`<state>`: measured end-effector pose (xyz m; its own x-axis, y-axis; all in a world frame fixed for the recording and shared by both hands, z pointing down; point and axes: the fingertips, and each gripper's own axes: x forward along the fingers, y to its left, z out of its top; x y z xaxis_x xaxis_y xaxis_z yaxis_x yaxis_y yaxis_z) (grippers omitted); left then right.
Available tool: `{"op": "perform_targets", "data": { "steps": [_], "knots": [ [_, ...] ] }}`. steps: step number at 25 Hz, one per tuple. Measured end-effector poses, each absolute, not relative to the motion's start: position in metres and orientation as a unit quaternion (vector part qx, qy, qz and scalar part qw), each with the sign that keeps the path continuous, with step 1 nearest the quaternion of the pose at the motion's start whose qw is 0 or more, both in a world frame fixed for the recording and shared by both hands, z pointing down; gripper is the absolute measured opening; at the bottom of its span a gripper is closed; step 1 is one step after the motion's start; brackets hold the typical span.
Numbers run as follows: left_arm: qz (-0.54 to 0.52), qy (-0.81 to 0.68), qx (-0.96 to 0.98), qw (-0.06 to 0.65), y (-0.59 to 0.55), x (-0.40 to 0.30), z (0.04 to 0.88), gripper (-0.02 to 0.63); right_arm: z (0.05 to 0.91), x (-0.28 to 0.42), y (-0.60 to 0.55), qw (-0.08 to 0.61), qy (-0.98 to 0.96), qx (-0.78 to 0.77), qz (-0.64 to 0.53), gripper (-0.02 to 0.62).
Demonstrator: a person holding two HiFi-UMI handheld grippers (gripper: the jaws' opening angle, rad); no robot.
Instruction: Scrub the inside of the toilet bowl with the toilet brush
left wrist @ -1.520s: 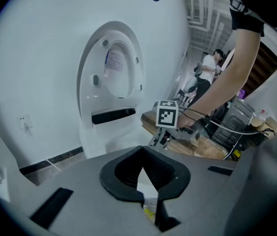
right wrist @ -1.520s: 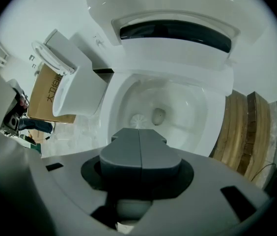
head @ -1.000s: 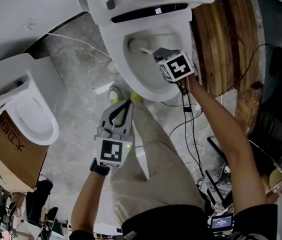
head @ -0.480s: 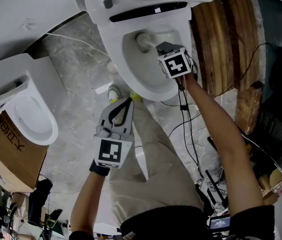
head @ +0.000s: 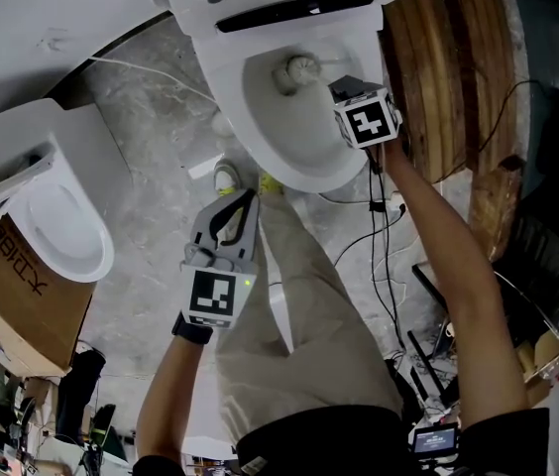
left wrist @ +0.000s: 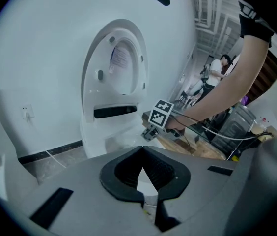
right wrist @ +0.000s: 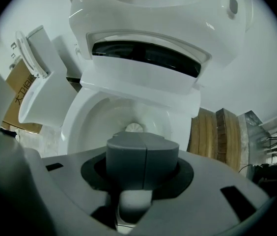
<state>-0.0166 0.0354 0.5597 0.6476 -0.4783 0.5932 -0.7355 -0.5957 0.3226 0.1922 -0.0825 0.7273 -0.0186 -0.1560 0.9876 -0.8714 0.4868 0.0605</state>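
1. The right gripper (right wrist: 143, 154) is clamped on the toilet brush (head: 299, 68): in the right gripper view its two grey jaw tips are pressed together, with the pale handle (right wrist: 134, 201) caught between the jaws just below them
2. The brush's round bristle head sits low inside the toilet bowl (head: 260, 132), towards the back of the basin, under the dark slot (head: 294, 12) below the raised lid (left wrist: 114, 63)
3. In the head view the right gripper reaches over the bowl's right rim, its marker cube (head: 367, 119) facing up and the person's hand (head: 391, 155) behind it
4. The left gripper (left wrist: 141, 151) holds nothing: its black pads meet at the tips, leaving only a small gap lower down through which the white toilet shows
5. That left gripper hangs over the beige trouser leg (head: 309, 335), apart from the toilet, its jaws pointing towards the bowl's front edge
6. A second toilet (head: 56, 221) stands at the left on the grey floor (head: 151, 167), with a cardboard box (head: 17, 296) just beside it
7. Wooden boards (head: 448, 77) lie to the right of the bowl, and cables (head: 384, 256) trail down below the right arm
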Motion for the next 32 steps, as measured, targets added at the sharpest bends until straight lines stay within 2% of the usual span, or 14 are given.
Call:
{"op": "perform_targets", "data": {
  "steps": [5,9,18,25,32],
  "knots": [
    [0.22,-0.353,0.868,0.271,0.03,-0.013,0.552,0.018,0.723,0.206,-0.073,0.578,-0.631,0.401,0.326,0.158],
    [0.213,-0.356,0.868,0.274,0.028,-0.015,0.549,0.018,0.714,0.213,-0.076,0.581,-0.641,0.406,0.294,0.158],
    [0.202,-0.361,0.865,0.283,0.031,-0.018,0.552,0.018,0.71,0.228,-0.023,0.603,-0.624,0.382,0.318,0.158],
    [0.203,-0.359,0.868,0.276,0.027,-0.019,0.552,0.018,0.722,0.204,0.035,0.597,-0.615,0.341,0.386,0.158],
    [0.201,-0.367,0.863,0.283,0.022,-0.02,0.555,0.018,0.734,0.175,0.009,0.621,-0.644,0.318,0.314,0.158]
  ]
}}
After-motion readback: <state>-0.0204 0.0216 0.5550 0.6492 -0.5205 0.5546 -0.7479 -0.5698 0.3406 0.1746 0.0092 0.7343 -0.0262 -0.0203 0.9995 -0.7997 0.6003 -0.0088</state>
